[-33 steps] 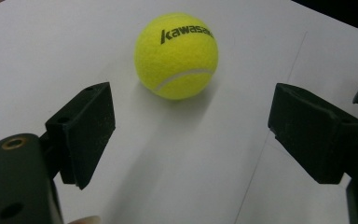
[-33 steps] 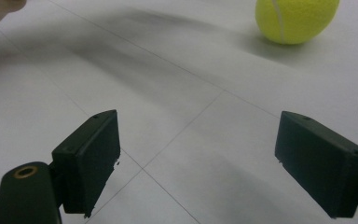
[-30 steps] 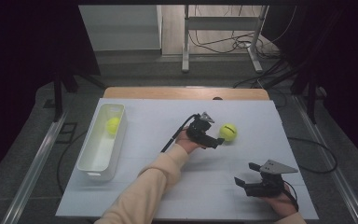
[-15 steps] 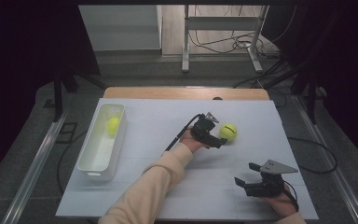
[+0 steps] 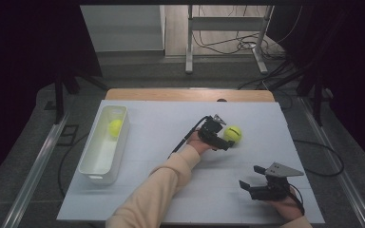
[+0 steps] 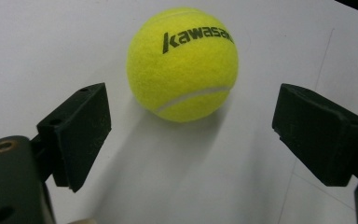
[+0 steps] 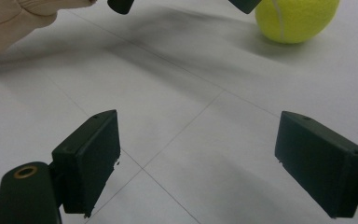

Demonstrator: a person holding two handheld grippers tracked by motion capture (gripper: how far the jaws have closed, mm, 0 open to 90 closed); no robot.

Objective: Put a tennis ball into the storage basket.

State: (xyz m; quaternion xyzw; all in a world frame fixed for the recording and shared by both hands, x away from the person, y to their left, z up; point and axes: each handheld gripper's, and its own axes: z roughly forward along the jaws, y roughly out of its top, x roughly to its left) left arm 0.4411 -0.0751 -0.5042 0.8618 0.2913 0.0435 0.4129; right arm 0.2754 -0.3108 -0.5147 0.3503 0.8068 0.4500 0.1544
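The white table (image 5: 161, 123) is evenly and softly lit from above, while the room around it falls into near black. No glare shows on it. In the left gripper view the tennis ball (image 6: 182, 63) is sharp and casts a soft grey shadow toward the camera; the black pads (image 6: 79, 133) nearest the lens are slightly blurred. The high view is grainy.

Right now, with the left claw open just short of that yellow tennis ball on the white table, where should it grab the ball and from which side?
Grip the fuzzy yellow tennis ball across its widest middle, coming straight ahead along the white table. The left claw is open wider than the ball and already lined up; a round ball would likely slip from any narrower part.
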